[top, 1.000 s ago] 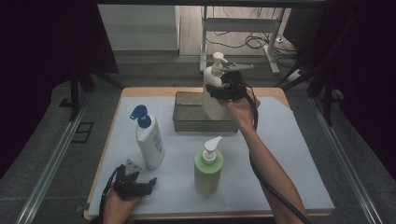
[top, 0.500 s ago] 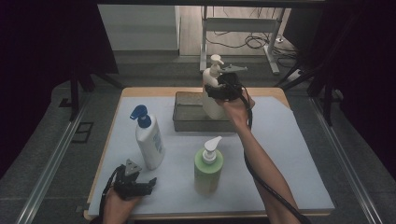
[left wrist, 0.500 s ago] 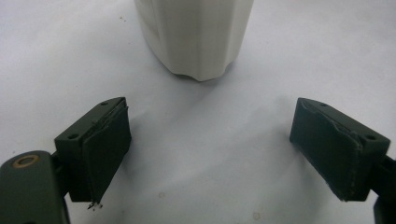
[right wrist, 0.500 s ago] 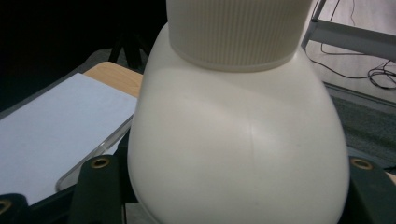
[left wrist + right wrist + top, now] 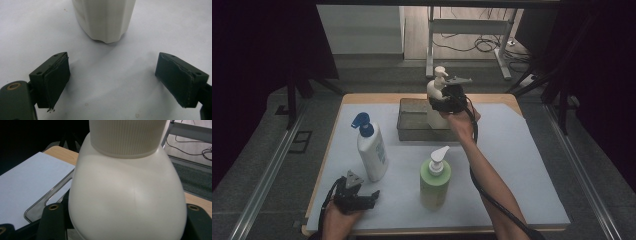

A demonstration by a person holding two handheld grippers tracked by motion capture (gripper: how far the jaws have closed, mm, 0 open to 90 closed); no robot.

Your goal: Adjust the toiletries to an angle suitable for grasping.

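Where the white sheet covers the wooden table, a shallow grey metal tray sits at the far middle, and the cream pump bottle stands upright in its right end; how much else lies in the tray cannot be told. The right gripper grips this bottle around its rounded shoulder, jaws partly open and pressed against both sides of the body. In the right gripper view the bottle is smooth, matte plastic with a finely ribbed collar on top, and the tray's rounded, shiny rim shows beside it.

The left gripper rests low at the near left of the sheet with its jaws spread wide and nothing between them. Its flat dark pads look worn at the edges, and just ahead of them stands the fluted base of the white bottle.

That white bottle has a blue pump head and a printed label. To its right, near the middle front, stands a pale green bottle with a white pump. Both are upright and well apart from the tray.
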